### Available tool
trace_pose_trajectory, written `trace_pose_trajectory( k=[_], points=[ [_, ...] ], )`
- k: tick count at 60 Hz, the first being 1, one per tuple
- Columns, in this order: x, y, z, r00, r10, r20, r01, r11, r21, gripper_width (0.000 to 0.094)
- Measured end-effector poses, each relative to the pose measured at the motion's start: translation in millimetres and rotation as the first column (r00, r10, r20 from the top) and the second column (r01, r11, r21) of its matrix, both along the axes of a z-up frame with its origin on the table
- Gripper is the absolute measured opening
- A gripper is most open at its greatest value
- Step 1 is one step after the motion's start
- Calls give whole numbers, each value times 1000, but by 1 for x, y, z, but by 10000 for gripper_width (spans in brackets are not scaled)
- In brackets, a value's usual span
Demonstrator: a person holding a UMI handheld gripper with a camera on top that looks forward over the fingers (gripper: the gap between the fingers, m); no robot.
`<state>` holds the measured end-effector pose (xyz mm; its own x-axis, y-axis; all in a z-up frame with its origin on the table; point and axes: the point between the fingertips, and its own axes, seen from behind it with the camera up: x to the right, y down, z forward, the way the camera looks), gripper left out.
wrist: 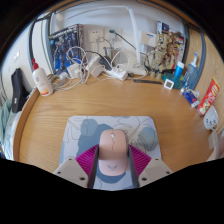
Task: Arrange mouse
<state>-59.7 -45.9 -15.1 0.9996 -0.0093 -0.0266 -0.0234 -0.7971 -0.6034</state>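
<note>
Tool [113, 160] holds a pale mouse [115, 148] above a grey mat [85, 130] on a cluttered wooden surface [110, 100].

Both magenta pads [88, 157] appear pressed against the mouse's flanks, the mouse sitting between the fingers, over the mat. Its rounded, smooth shell could slip or twist if the squeeze loosens early, landing it crooked. Beyond lie tangled cables [95, 65] and a white bottle [41, 80].

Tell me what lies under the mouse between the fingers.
The mouse rests on a grey mouse mat on the wooden desk, between the gripper fingers. The mat shows at both sides and beyond; the part directly beneath the mouse is covered.
</note>
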Motion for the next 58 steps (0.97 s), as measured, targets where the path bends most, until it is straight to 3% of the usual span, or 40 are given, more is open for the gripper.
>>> trace_pose_trajectory(
  k=[6, 8, 23, 37, 58],
  points=[
    [6, -5, 3, 1000, -13, 16, 13, 999, -39, 827],
    [3, -7, 9, 1000, -4, 8, 4, 999, -48, 865],
    [25, 4, 111, 999, -12, 47, 10, 999, 44, 857],
    [56, 15, 204, 997, -63, 41, 57, 987, 152, 857],
    [91, 4, 235, 996, -84, 23, 79, 981, 177, 856]
  ],
)
